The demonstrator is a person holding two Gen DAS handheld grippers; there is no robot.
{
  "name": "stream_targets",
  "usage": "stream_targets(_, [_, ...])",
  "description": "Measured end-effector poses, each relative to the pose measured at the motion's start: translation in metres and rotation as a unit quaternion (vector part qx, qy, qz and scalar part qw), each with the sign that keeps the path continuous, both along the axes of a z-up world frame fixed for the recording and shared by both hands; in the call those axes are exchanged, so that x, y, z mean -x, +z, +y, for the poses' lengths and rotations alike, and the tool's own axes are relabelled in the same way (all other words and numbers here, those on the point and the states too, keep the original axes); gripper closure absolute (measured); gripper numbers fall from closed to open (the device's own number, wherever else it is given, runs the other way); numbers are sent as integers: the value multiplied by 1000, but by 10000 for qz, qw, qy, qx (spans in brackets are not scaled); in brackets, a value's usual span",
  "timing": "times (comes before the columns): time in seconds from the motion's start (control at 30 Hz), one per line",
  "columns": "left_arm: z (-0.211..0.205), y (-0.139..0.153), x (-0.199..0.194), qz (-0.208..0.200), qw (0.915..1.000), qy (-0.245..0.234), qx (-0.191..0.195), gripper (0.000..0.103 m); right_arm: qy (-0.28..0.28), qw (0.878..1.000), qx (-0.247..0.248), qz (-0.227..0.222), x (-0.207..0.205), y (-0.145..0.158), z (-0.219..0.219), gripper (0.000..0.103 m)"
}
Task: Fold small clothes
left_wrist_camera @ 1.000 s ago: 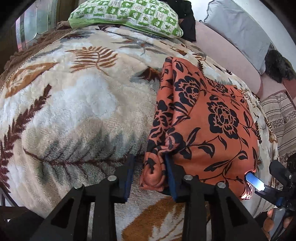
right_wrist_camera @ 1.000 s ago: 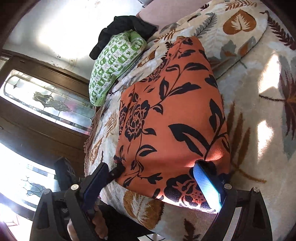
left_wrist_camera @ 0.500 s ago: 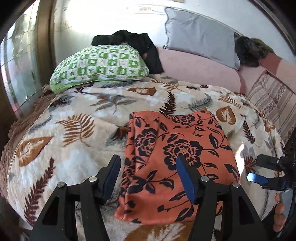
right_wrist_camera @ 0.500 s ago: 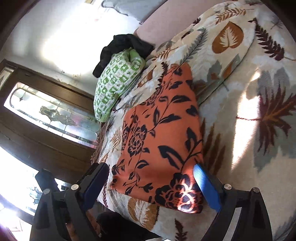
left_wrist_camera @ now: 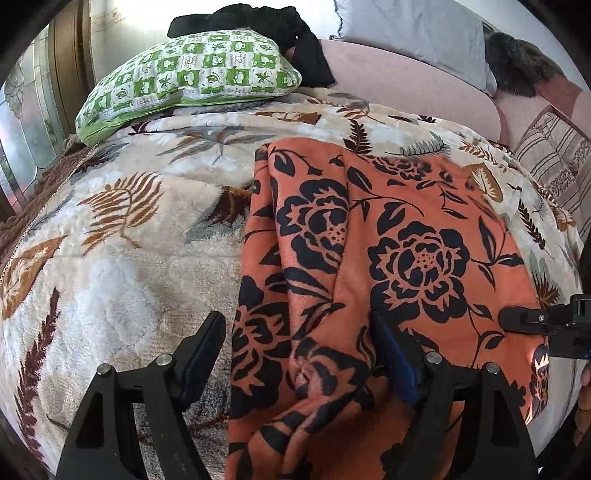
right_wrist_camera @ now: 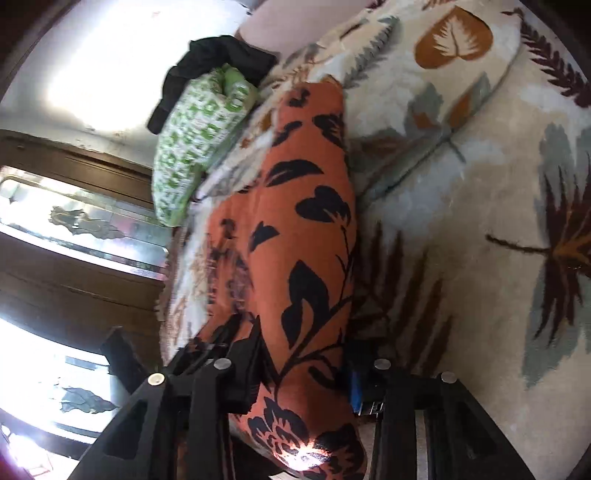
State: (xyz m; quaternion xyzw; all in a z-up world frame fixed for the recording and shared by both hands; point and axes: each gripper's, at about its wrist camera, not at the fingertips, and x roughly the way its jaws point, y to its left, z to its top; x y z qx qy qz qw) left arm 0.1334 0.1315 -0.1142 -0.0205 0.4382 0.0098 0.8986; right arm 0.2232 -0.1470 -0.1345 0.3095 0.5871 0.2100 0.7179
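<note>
An orange garment with black flowers (left_wrist_camera: pixel 406 240) lies folded on the leaf-print blanket (left_wrist_camera: pixel 129 240). My left gripper (left_wrist_camera: pixel 299 354) hovers over its near left edge. Its jaws are opening, one finger over the blanket and the other over the cloth, and neither pad presses on it. In the right wrist view the same garment (right_wrist_camera: pixel 306 221) runs away from me. My right gripper (right_wrist_camera: pixel 303 373) is closing on its near right edge, with the cloth bunched between the pads. The right gripper also shows at the right edge of the left wrist view (left_wrist_camera: pixel 535 321).
A green checked pillow (left_wrist_camera: pixel 192 74) with black clothing (left_wrist_camera: pixel 258 18) behind it lies at the head of the bed. A grey pillow (left_wrist_camera: pixel 413 33) rests on a pink bolster (left_wrist_camera: pixel 406 92). A striped cushion (left_wrist_camera: pixel 554 158) sits far right. A dark wooden door with glass panes (right_wrist_camera: pixel 74 229) stands beyond the bed's left side.
The left gripper let go of the garment's bunched left edge and spread its jaws wide. The right gripper dropped onto the near right edge and closed from wide open onto the cloth.
</note>
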Motion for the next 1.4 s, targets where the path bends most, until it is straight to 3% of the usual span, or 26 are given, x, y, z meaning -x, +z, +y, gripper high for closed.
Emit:
stream_targets(0.03, [-1, 1, 1, -41, 10000, -9, -48, 21, -144, 9994, -297, 138, 0, -11, -7, 63])
stream_targets(0.1, [0, 2, 2, -45, 10000, 6, -8, 21, -175, 9981, -587, -12, 4, 2, -14, 52])
stream_targets(0.17, [1, 1, 3, -28, 9999, 56, 101, 21, -219, 9964, -786, -219, 6, 17, -22, 26])
stream_targets(0.2, [2, 1, 2, -20, 9999, 71, 121, 21, -294, 9961, -770, -323, 3, 23, -26, 24])
stream_targets(0.27, [2, 2, 2, -19, 9999, 60, 123, 21, -469, 9952, -744, -421, -13, 27, -32, 24])
stream_targets(0.4, [6, 1, 1, 31, 9995, 80, 299, 21, -240, 9948, -980, 103, -59, -5, -20, 26])
stream_targets(0.43, [7, 0, 1, 33, 9994, 85, 321, 21, -242, 9956, -896, 123, -62, -5, -16, 53])
stream_targets(0.47, [9, 0, 2, 25, 9994, 89, 333, 21, -221, 9964, -812, -99, -59, 5, -13, 67])
stream_targets(0.53, [9, 0, 1, 30, 9993, 132, 345, 19, -10, 9953, -162, -959, -44, 42, 1, 70])
stream_targets(0.57, [9, -1, 0, 52, 9992, 135, 372, 19, -33, 9947, 209, -1001, -42, 39, 5, 70])
stream_targets(0.6, [7, -2, 0, 65, 9991, 117, 395, 19, -57, 9963, 462, -716, -47, 20, 5, 70])
stream_targets(0.67, [5, -1, 1, 16, 9995, 91, 292, 19, -350, 9991, 0, -246, -51, -8, -11, 66])
stream_targets(0.73, [6, 0, 2, 11, 9995, 91, 304, 19, -455, 9981, -285, -297, -48, -1, -19, 53])
stream_targets(0.77, [7, -1, 2, 25, 9993, 111, 348, 19, -443, 9980, -257, -367, -48, 6, -20, 37])
stream_targets(0.87, [8, -1, 1, 60, 9991, 148, 405, 19, -652, 9950, -381, -650, -57, 20, -30, 26])
stream_targets(0.93, [9, -1, 1, 58, 9990, 133, 430, 19, -901, 9926, -664, -460, -72, 9, -32, 26])
stream_targets(0.97, [10, -2, 0, 60, 9988, 128, 479, 19, -662, 9954, -665, -170, -84, -5, -22, 31])
stream_targets(1.0, [12, -2, 0, 68, 9983, 111, 568, 19, -383, 9987, -337, 86, -96, -14, -8, 48])
stream_targets(1.03, [14, -1, 0, 85, 9978, 134, 642, 19, -402, 9986, -342, 71, -97, -19, -9, 57])
stream_targets(1.07, [18, 2, 2, 92, 9971, 145, 736, 19, -450, 9983, -371, 40, -102, -13, -3, 58])
stream_targets(1.13, [27, 17, 12, -65, 9954, 222, 931, 19, -522, 9977, 56, -438, -90, 14, -4, 57])
stream_targets(1.17, [32, 25, 18, -173, 9944, 254, 1011, 19, -513, 9962, 361, -599, -86, 27, -2, 50])
stream_targets(1.2, [38, 33, 24, -238, 9930, 259, 1130, 19, -513, 9942, 627, -713, -80, 39, -1, 33])
stream_targets(1.23, [43, 39, 32, -264, 9905, 257, 1325, 19, -570, 9911, 807, -895, -72, 53, -4, 25])
stream_targets(1.3, [56, 43, 48, -185, 9825, 303, 1826, 19, -581, 9879, 722, -1240, -55, 75, -7, 25])
stream_targets(1.4, [65, 30, 63, 91, 9682, 278, 2483, 25, -46, 9895, 153, -1437, -28, 94, 6, 25])
